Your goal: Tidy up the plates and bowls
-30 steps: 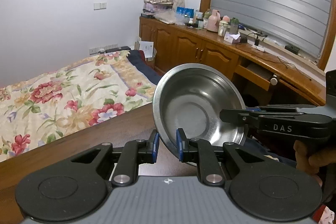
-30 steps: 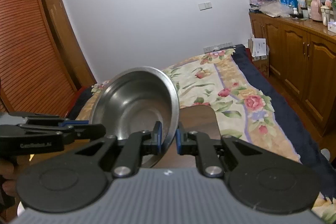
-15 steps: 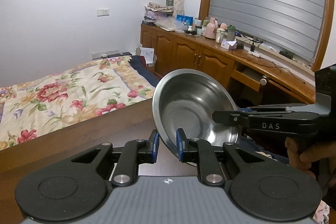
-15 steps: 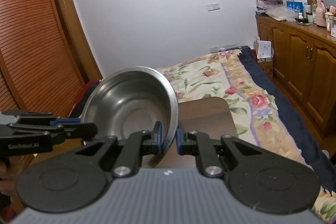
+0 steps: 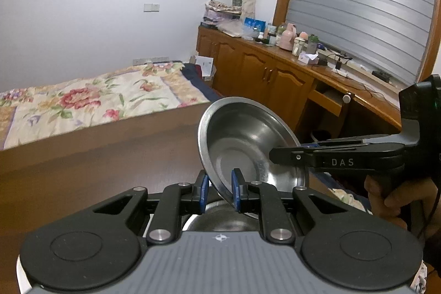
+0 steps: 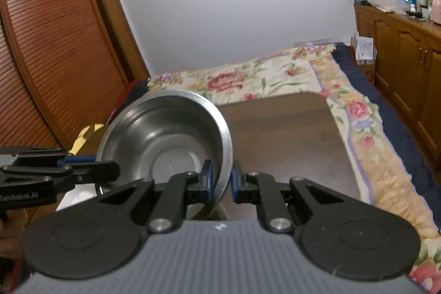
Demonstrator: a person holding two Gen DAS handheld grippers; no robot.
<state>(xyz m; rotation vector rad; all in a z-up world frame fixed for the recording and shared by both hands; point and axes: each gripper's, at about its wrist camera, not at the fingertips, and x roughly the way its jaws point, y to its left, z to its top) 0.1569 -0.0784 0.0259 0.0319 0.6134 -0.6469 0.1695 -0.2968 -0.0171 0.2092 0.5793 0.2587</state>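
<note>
A steel bowl (image 5: 242, 139) is held in the air, tilted, between both grippers. My left gripper (image 5: 219, 190) is shut on its near rim. My right gripper (image 6: 220, 181) is shut on the opposite rim of the same bowl (image 6: 162, 137). The right gripper shows from the side in the left wrist view (image 5: 278, 156), and the left gripper in the right wrist view (image 6: 110, 170). A second steel bowl (image 5: 220, 221) lies just below, mostly hidden behind my left gripper's body.
A dark wooden table (image 6: 284, 139) lies under the bowls. A bed with a flowered cover (image 5: 82, 104) stands behind it. A wooden cabinet counter with bottles (image 5: 289, 51) runs along the right. A louvred wardrobe (image 6: 55, 46) stands at the left.
Both grippers and the bowl have come down toward the table. The second bowl under the held one has come into view.
</note>
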